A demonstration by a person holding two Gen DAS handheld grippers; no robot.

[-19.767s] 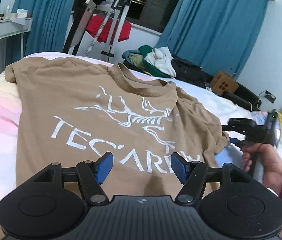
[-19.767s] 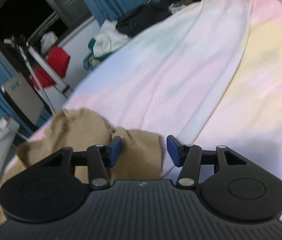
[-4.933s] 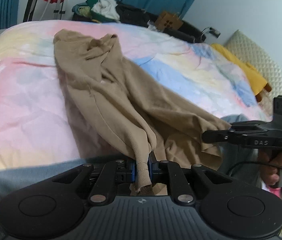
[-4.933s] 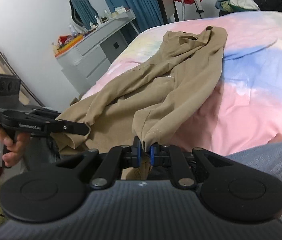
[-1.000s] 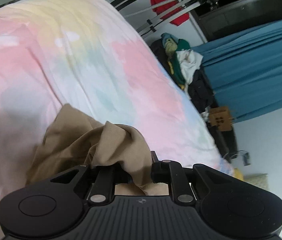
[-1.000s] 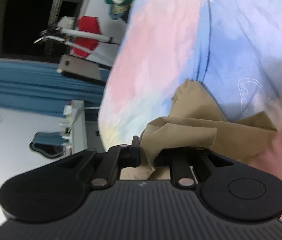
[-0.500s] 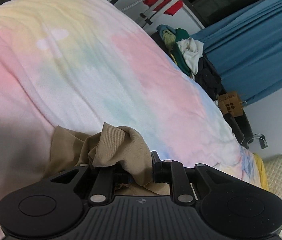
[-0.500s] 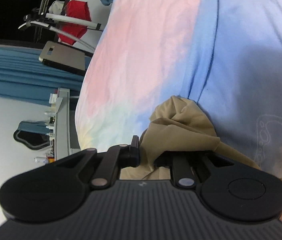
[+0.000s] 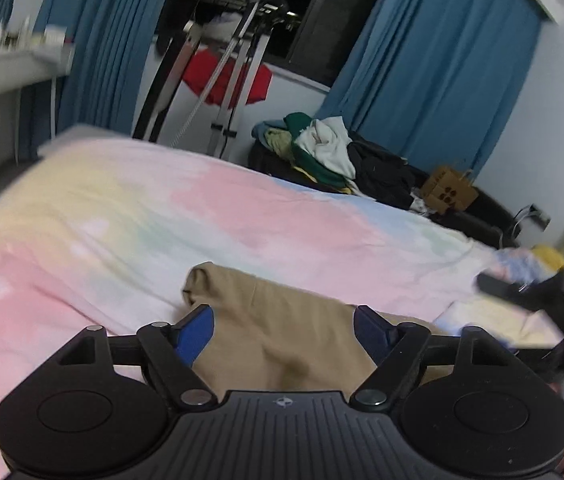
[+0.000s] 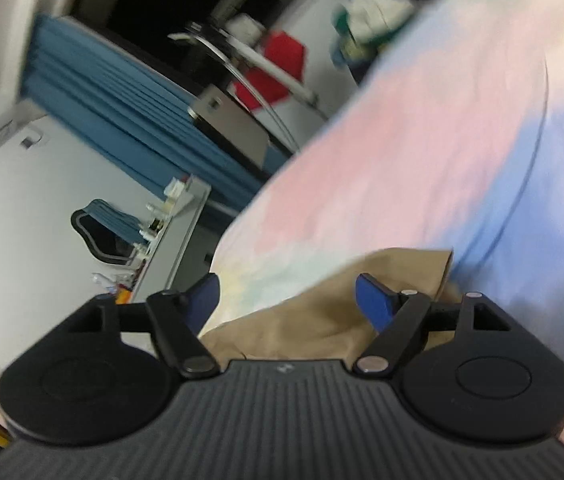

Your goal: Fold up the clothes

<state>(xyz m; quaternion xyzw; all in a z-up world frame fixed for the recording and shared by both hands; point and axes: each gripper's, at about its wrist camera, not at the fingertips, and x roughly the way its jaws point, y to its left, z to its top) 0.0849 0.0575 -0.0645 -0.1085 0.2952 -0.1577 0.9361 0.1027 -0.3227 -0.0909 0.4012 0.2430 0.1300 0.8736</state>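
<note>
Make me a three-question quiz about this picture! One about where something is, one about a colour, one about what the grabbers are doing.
1. Where is the shirt?
A. on the bed
B. on the floor
C. on a hanger

2. What colour are the curtains?
A. yellow
B. blue
C. white

3. How are the left gripper and right gripper?
A. both clamped on the shirt
B. one clamped, one open
C. both spread, pads off the cloth

Answers:
1 A, it lies on the pastel sheet.
2 B, blue drapes flank the window.
3 C, the jaws are opening, the shirt lying loose between them.
</note>
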